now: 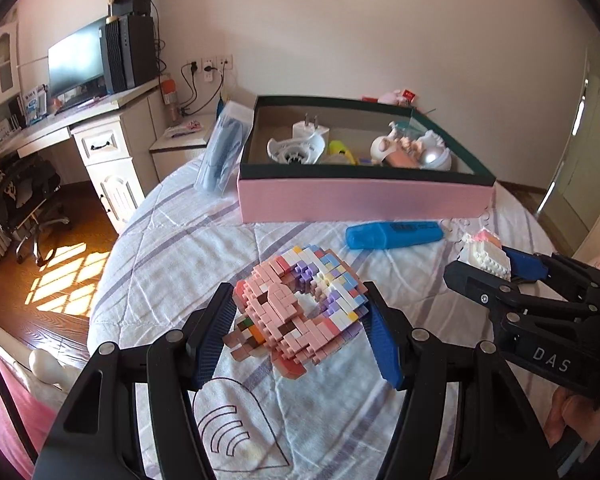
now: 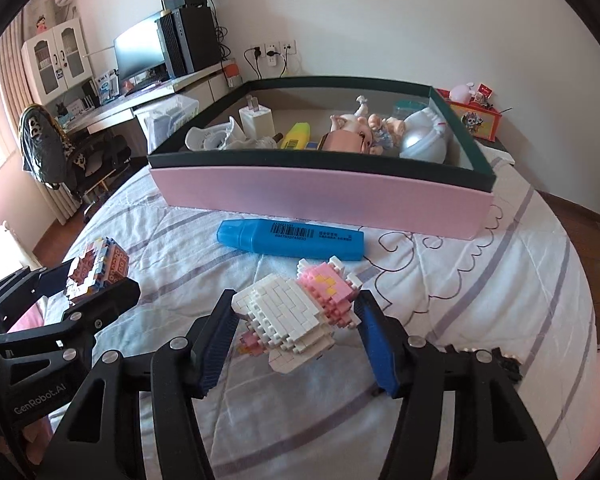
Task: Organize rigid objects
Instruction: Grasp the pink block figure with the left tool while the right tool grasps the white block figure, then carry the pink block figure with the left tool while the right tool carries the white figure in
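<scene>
My left gripper (image 1: 300, 312) is shut on a pink and pastel brick-built figure (image 1: 300, 308), held just above the bed; it also shows in the right wrist view (image 2: 96, 276). My right gripper (image 2: 296, 316) is shut on a white and pink brick-built figure (image 2: 296, 316), also seen in the left wrist view (image 1: 485, 256). A blue highlighter (image 2: 290, 239) lies on the bedspread in front of the pink box (image 2: 320, 200), which holds a charger, a doll, a yellow marker and other small items.
The box has a dark green rim (image 1: 364, 178) and stands at the far side of the bed. A clear bag (image 1: 224, 152) leans on its left. A desk with a monitor (image 1: 76, 60) and an office chair (image 1: 32, 196) are at the left.
</scene>
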`<state>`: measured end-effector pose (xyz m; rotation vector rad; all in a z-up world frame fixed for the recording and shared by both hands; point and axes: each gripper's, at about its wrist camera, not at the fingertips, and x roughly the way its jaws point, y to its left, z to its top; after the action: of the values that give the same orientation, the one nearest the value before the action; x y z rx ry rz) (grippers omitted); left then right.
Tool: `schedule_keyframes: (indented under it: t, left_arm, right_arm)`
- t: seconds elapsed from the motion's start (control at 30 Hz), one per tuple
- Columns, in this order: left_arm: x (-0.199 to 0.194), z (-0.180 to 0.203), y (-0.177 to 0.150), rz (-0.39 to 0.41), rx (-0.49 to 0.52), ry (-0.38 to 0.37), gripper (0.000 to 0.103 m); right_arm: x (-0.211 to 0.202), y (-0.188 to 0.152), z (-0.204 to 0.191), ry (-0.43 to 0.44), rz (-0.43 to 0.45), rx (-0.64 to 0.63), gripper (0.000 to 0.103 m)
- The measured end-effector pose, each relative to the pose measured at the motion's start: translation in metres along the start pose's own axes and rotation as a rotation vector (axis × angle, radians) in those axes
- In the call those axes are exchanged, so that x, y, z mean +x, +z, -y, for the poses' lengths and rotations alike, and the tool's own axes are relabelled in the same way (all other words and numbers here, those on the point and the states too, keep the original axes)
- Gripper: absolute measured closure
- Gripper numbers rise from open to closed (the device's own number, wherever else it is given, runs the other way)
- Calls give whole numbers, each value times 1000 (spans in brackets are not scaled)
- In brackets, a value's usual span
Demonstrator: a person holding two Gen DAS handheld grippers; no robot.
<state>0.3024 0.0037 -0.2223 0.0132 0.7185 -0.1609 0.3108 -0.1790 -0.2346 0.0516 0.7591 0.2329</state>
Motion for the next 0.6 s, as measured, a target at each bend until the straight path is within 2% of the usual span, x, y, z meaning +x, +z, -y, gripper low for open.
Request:
schedule_keyframes:
  t: [0.3,0.4,0.6]
  left_arm:
    - [-113,36,19,283,14,10,39]
    - [-143,44,20,344,28,10,39]
    - [-178,55,15,405,65,32,39]
  right_arm:
    - [-134,5,-4,-12,287,-7,42]
    - [-169,6,-10,-19,359,-25,42]
    - [-204,0,-24,-11,417,-51,42]
